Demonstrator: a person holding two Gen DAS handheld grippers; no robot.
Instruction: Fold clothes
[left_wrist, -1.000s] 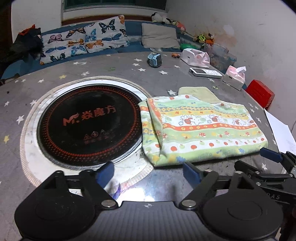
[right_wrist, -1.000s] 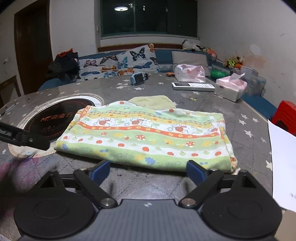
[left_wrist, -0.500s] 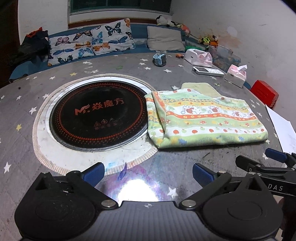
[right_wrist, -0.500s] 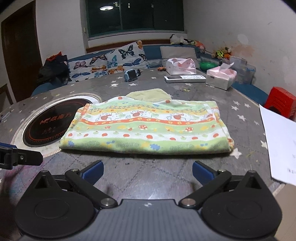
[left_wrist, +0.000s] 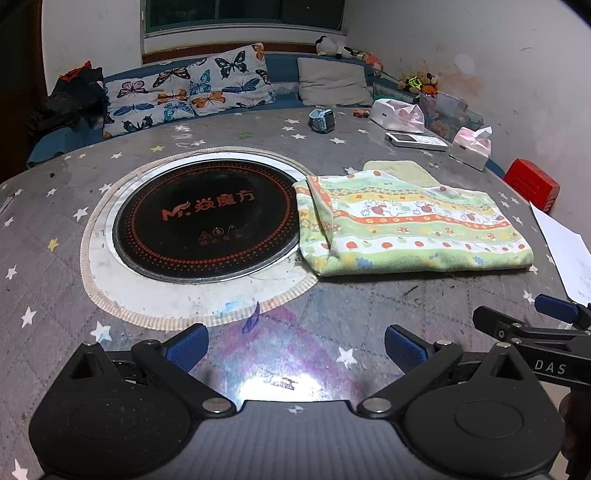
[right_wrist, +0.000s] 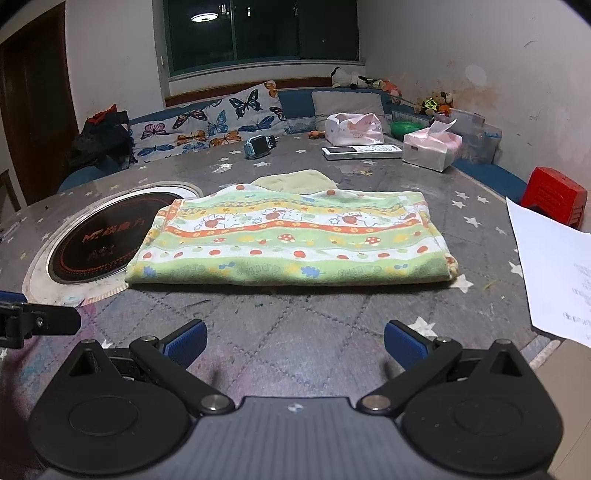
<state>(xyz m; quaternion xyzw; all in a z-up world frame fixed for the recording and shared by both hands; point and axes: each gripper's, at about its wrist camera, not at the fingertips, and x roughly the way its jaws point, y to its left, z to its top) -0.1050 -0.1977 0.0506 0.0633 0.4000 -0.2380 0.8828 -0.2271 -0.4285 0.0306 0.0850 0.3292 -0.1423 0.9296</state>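
A folded green cloth with an orange stripe and a fruit-and-rabbit print lies flat on the grey star-patterned table. A pale yellow piece pokes out from under its far edge. My left gripper stands open over bare table, short of the cloth's near left corner, with nothing between its fingers. My right gripper is open too, a little in front of the cloth's near edge, empty. The right gripper's fingers show at the right of the left wrist view.
A round black cooktop is set into the table left of the cloth. A white sheet of paper lies at the right edge. Tissue packs, a remote and a blue watch sit at the back; a red stool stands beyond.
Both grippers have drawn back from the cloth toward the near table edge, and their jaws have spread wider. The cloth has stayed where it lay.
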